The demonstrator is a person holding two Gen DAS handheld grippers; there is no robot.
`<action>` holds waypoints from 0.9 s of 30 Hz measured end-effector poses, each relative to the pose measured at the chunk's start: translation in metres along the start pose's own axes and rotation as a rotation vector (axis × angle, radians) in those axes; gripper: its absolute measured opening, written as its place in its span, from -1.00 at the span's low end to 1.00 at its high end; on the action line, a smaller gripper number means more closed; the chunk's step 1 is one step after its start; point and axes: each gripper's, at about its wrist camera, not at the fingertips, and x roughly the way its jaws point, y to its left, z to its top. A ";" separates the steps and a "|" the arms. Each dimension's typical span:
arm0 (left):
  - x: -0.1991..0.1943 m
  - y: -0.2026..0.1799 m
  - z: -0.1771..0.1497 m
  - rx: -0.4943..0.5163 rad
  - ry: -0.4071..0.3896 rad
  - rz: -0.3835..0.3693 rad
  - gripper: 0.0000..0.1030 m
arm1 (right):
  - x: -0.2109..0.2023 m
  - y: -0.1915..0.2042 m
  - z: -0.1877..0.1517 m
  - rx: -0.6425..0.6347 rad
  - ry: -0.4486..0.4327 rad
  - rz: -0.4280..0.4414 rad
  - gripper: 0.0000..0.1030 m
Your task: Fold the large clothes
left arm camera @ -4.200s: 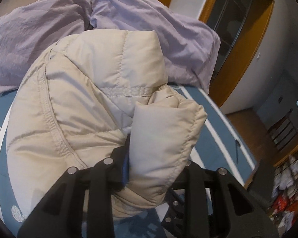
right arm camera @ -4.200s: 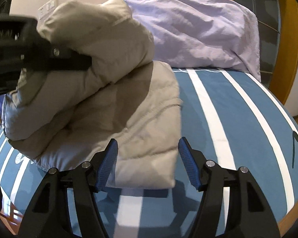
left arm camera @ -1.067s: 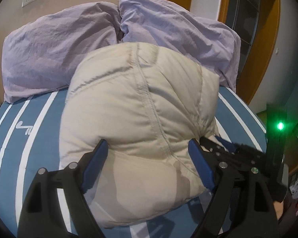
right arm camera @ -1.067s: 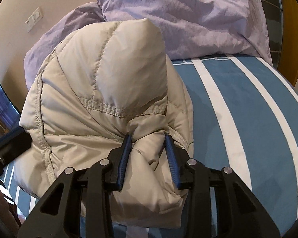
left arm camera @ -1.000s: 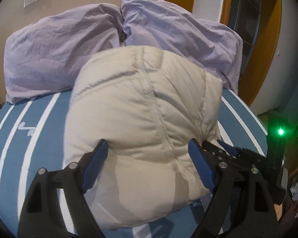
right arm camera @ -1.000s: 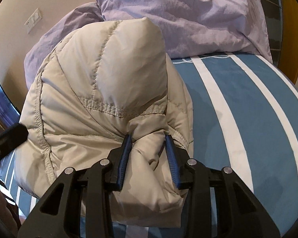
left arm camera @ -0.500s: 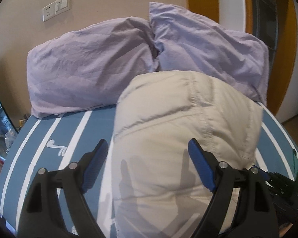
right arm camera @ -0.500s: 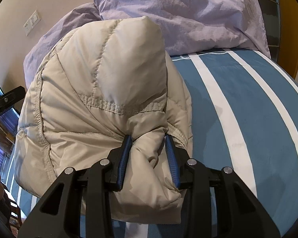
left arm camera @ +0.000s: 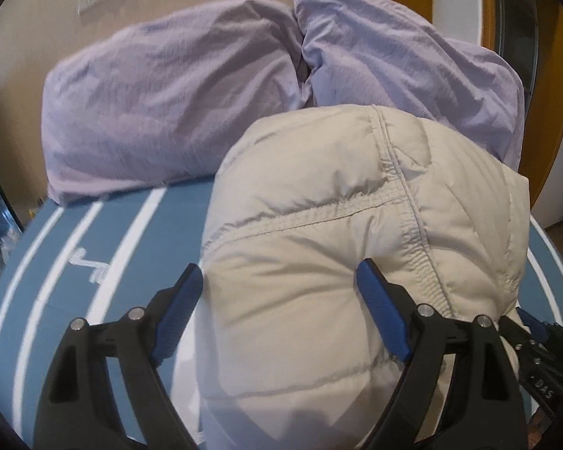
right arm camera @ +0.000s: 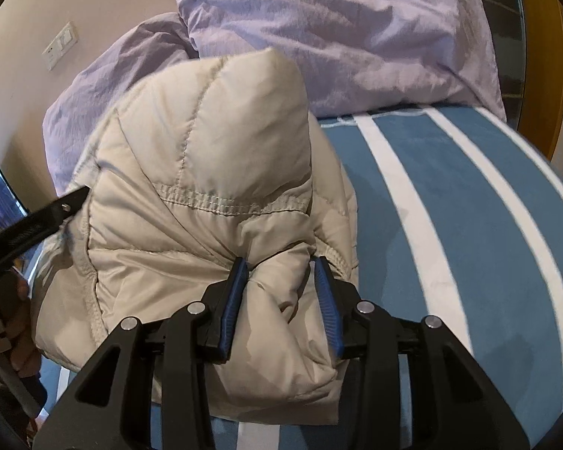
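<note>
My right gripper (right arm camera: pixel 279 292) is pinching a fold of the beige puffer jacket (right arm camera: pixel 206 202), its jaws pressed into the padding. My left gripper (left arm camera: pixel 281 311) is hanging spread wide around the jacket's near bulge, perhaps brushing it. The jacket is lying bundled on the blue striped bed (right arm camera: pixel 469 202), with lilac pillows (left arm camera: pixel 169 105) sitting behind it.

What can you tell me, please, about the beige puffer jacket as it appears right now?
The beige puffer jacket is a quilted, padded garment with stitched seams, of smooth matte fabric, folded into a puffy bundle. It rests on the blue-and-white striped bedspread in front of two lilac pillows. The right gripper is shut on a fold at its near edge; the left gripper is open, its fingers astride the bundle.
</note>
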 end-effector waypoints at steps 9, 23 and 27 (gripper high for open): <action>0.011 -0.008 -0.004 0.034 -0.015 0.004 0.65 | -0.019 0.008 0.043 -0.026 -0.089 0.001 -0.15; 0.013 -0.010 -0.009 0.040 -0.046 -0.013 0.65 | 0.023 0.048 0.092 -0.073 -0.120 -0.040 -0.16; 0.012 -0.008 -0.010 0.033 -0.054 -0.027 0.65 | 0.041 0.039 0.088 -0.056 -0.091 -0.062 -0.16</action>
